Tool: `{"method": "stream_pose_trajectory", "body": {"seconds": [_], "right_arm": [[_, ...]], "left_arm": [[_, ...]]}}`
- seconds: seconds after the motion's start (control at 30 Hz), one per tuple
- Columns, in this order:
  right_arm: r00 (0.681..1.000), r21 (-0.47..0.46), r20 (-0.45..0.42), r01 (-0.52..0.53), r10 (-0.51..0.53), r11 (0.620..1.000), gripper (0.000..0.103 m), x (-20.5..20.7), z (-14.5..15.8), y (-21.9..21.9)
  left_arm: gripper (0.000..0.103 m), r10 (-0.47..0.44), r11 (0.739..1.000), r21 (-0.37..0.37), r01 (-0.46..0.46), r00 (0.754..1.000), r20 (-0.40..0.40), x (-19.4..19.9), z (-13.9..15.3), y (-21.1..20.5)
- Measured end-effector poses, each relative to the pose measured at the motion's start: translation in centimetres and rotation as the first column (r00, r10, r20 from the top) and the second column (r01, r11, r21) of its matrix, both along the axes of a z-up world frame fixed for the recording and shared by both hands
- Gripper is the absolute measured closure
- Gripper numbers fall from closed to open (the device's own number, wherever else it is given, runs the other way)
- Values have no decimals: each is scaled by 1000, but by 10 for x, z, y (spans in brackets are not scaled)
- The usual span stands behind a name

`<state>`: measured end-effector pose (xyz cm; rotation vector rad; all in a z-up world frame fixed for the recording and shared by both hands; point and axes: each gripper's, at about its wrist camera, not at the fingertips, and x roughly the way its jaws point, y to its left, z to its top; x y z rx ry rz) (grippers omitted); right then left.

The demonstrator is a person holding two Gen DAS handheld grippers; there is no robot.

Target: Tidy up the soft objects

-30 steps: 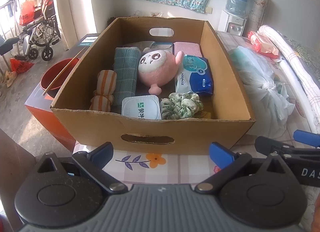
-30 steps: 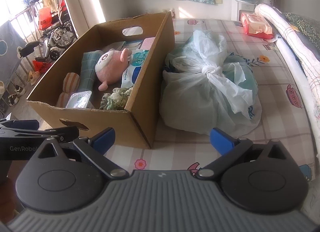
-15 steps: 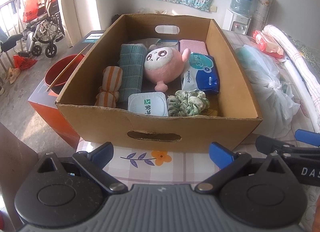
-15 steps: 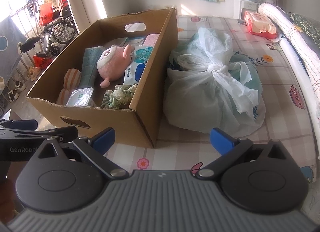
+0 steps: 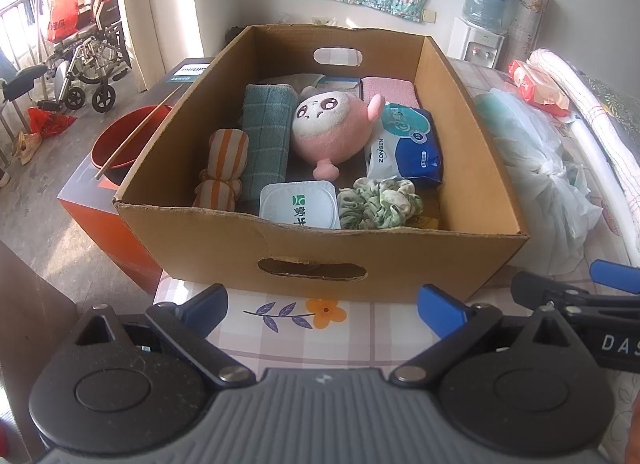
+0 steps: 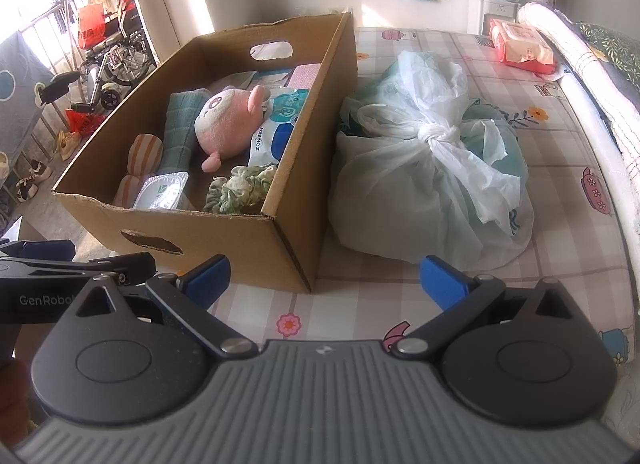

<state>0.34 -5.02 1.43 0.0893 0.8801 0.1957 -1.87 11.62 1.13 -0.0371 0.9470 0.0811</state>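
Observation:
A cardboard box [image 5: 320, 252] [image 6: 224, 236] stands on a patterned bed. Inside lie a pink plush toy [image 5: 332, 128] [image 6: 228, 120], a teal towel roll [image 5: 266, 140], an orange-striped cloth [image 5: 224, 160], a green scrunchie [image 5: 380, 204] [image 6: 240, 188], a blue wipes pack [image 5: 408, 144] and a white tub [image 5: 298, 206]. My left gripper [image 5: 322, 304] is open in front of the box's near wall, empty. Beside it to the right, my right gripper [image 6: 324, 280] is open before the box's near right corner, empty. A tied plastic bag [image 6: 432, 168] [image 5: 540, 168] lies right of the box.
A red wipes pack [image 6: 520, 44] and a rolled quilt [image 6: 580, 64] lie along the bed's far right side. Left of the bed stand an orange-black carton [image 5: 104, 216] bearing a red bowl [image 5: 124, 136], and a wheelchair [image 5: 88, 60] further back. A water dispenser [image 5: 480, 24] stands by the wall.
Both grippers have drawn back and risen a little from the box, so it sits lower and farther in view. Nothing in the box has moved; both stay open.

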Motion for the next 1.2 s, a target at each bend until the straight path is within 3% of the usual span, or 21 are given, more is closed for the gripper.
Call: {"method": "stream_pose_trajectory", "body": {"seconds": [1.2], "right_arm": [[1000,16,-19,4,-4,1000,1,1,-3,-1]], "left_arm": [[2,6,1000,2,-6,1000,-2,-2,-1,-1]]}}
